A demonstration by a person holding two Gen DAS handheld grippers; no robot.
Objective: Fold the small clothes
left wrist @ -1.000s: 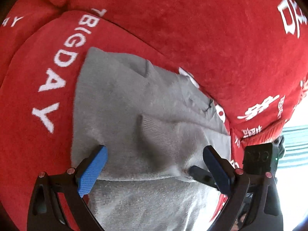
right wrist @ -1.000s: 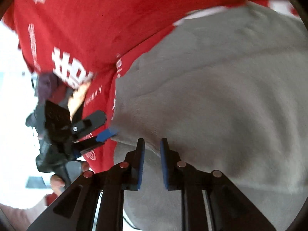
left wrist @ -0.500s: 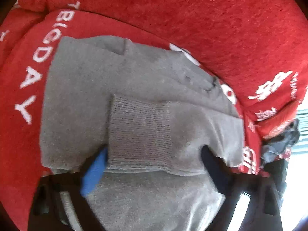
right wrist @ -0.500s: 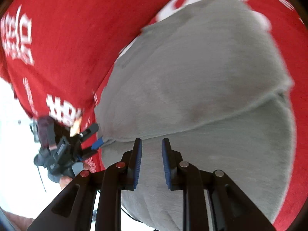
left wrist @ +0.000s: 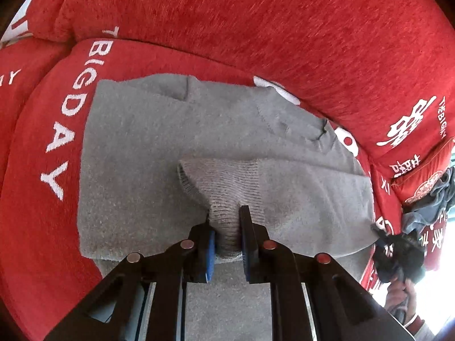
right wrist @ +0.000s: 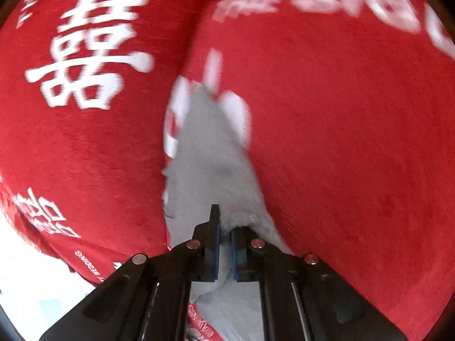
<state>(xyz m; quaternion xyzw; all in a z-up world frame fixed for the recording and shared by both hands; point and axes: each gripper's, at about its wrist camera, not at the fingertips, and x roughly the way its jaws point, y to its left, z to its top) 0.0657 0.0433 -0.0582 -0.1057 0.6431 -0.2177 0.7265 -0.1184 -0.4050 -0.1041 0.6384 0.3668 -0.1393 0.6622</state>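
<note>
Left claw [left wrist: 226, 228] on ribbed cuff [left wrist: 224, 184] (right's view: blurred)

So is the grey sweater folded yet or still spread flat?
Partly folded. The grey sweater lies on the red sofa with its ribbed cuff laid across the body, pinched by the left gripper.

A red sofa [left wrist: 284, 28] filled both views, its chenille cover woven with white lettering and large Chinese characters [right wrist: 88, 54]. The seat cushion [left wrist: 34, 199] met the backrest along a deep crease. At the far right a small red pillow [left wrist: 426, 176] sat against the armrest, and beyond it bright daylight [left wrist: 438, 289] washed out the room.
</note>
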